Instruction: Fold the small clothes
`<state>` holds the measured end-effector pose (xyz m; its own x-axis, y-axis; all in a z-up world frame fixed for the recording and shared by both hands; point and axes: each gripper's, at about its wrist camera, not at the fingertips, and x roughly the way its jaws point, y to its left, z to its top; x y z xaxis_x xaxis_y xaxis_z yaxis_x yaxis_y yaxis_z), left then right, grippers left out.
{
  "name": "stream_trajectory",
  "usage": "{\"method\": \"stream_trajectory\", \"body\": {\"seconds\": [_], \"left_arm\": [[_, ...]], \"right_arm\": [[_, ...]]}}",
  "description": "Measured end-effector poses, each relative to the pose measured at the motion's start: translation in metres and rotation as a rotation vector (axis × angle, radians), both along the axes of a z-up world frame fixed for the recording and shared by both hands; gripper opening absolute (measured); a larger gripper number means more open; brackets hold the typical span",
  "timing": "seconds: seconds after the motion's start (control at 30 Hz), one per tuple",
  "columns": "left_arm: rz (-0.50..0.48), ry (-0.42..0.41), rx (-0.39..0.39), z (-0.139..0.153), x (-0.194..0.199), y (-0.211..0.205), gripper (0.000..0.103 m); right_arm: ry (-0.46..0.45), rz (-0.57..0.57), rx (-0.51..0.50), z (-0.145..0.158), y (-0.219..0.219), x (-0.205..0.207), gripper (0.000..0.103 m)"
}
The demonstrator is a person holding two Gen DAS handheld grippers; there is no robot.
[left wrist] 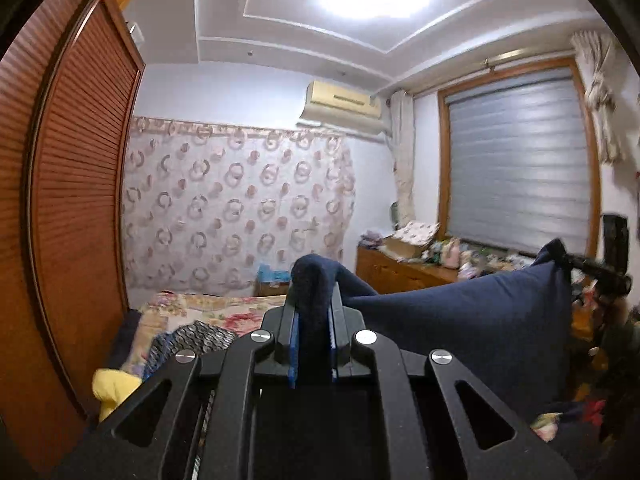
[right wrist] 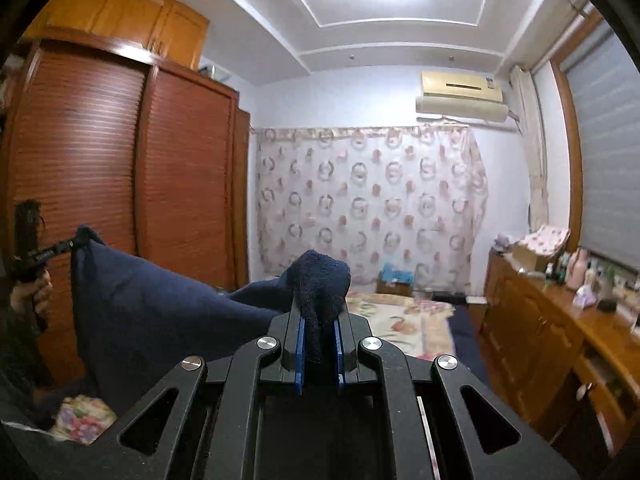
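A navy blue garment hangs stretched in the air between both grippers. My left gripper is shut on one bunched corner of it, the cloth bulging above the blue pads. My right gripper is shut on the other corner, and the navy garment sags away to the left. In the left wrist view the right gripper shows at the far right, pinching the cloth. In the right wrist view the left gripper shows at the far left, with a hand on its handle.
A bed with a floral cover lies below, with a patterned cloth and a yellow item on it. A wooden wardrobe stands to the left. A cluttered wooden dresser runs along the window wall.
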<state>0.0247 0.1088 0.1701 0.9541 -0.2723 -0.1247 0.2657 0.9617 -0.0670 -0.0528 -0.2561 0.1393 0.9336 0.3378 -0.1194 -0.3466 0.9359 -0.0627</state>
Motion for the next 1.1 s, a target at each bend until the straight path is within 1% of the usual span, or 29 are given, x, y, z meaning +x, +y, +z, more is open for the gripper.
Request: {"method": "stream_trajectory", "body": {"seconds": [0.1,0.13,0.17,0.2,0.23,0.27,0.3,0.33,0.37,0.4,0.43,0.47,0.5,0.53,0.57,0.63,0.7,0.77,0.8,0.87,0.9,0.93,0.97,1.07,1.1], "left_arm": [[0.034,0.06,0.034,-0.014,0.061,-0.005,0.013],[0.043,0.074,0.041,-0.019,0.073,-0.007,0.013],[0.054,0.103,0.054,-0.031,0.1,-0.009,0.014],[0.06,0.125,0.064,-0.041,0.12,-0.011,0.018],[0.067,0.159,0.077,-0.057,0.147,-0.012,0.021],[0.07,0.195,0.095,-0.075,0.174,-0.014,0.028],[0.075,0.234,0.109,-0.088,0.191,-0.015,0.033],[0.077,0.291,0.12,-0.104,0.211,-0.015,0.033],[0.073,0.343,0.126,-0.121,0.228,-0.014,0.034],[0.086,0.407,0.127,-0.142,0.245,-0.011,0.037],[0.096,0.44,0.129,-0.154,0.251,-0.009,0.04],[0.096,0.454,0.132,-0.162,0.251,-0.01,0.043],[0.09,0.457,0.137,-0.17,0.248,-0.01,0.046],[0.084,0.454,0.144,-0.176,0.242,-0.013,0.047],[0.068,0.457,0.148,-0.183,0.234,-0.014,0.049],[0.046,0.474,0.148,-0.19,0.223,-0.015,0.06],[0.031,0.482,0.152,-0.192,0.215,-0.024,0.071],[0.014,0.5,0.155,-0.193,0.207,-0.033,0.077],[-0.003,0.509,0.149,-0.195,0.201,-0.037,0.077],[-0.021,0.525,0.133,-0.199,0.189,-0.043,0.077],[-0.032,0.541,0.129,-0.202,0.185,-0.047,0.078],[-0.041,0.558,0.131,-0.206,0.183,-0.05,0.078],[-0.046,0.576,0.134,-0.211,0.18,-0.052,0.078],[-0.062,0.64,0.148,-0.232,0.17,-0.061,0.078],[-0.065,0.657,0.159,-0.24,0.167,-0.064,0.078]], "right_arm": [[0.067,-0.037,-0.034,-0.005,0.012,0.065,0.011],[0.09,-0.056,-0.052,-0.009,0.02,0.087,0.011],[0.122,-0.073,-0.063,-0.012,0.025,0.109,0.011],[0.161,-0.091,-0.069,-0.021,0.028,0.135,0.011],[0.198,-0.111,-0.076,-0.032,0.031,0.162,0.011],[0.231,-0.132,-0.084,-0.044,0.034,0.187,0.011],[0.263,-0.161,-0.105,-0.06,0.039,0.213,0.011],[0.309,-0.187,-0.143,-0.083,0.045,0.243,0.02],[0.359,-0.21,-0.159,-0.099,0.049,0.264,0.026],[0.434,-0.259,-0.17,-0.123,0.051,0.291,0.035],[0.485,-0.292,-0.172,-0.14,0.053,0.306,0.037],[0.525,-0.31,-0.169,-0.157,0.054,0.317,0.037],[0.546,-0.311,-0.164,-0.168,0.056,0.323,0.04],[0.558,-0.304,-0.157,-0.177,0.058,0.324,0.046],[0.563,-0.293,-0.153,-0.185,0.06,0.321,0.048],[0.555,-0.277,-0.137,-0.191,0.057,0.315,0.055],[0.563,-0.246,-0.114,-0.193,0.053,0.302,0.056],[0.565,-0.224,-0.1,-0.193,0.023,0.3,0.056],[0.562,-0.214,-0.1,-0.191,0.022,0.292,0.056],[0.557,-0.195,-0.089,-0.186,0.0,0.285,0.056],[0.559,-0.188,-0.08,-0.189,-0.006,0.283,0.056],[0.564,-0.18,-0.072,-0.187,-0.01,0.274,0.056],[0.567,-0.178,-0.066,-0.192,-0.01,0.281,0.056],[0.58,-0.176,-0.054,-0.199,-0.019,0.264,0.057],[0.584,-0.174,-0.045,-0.203,-0.02,0.261,0.061]]}}
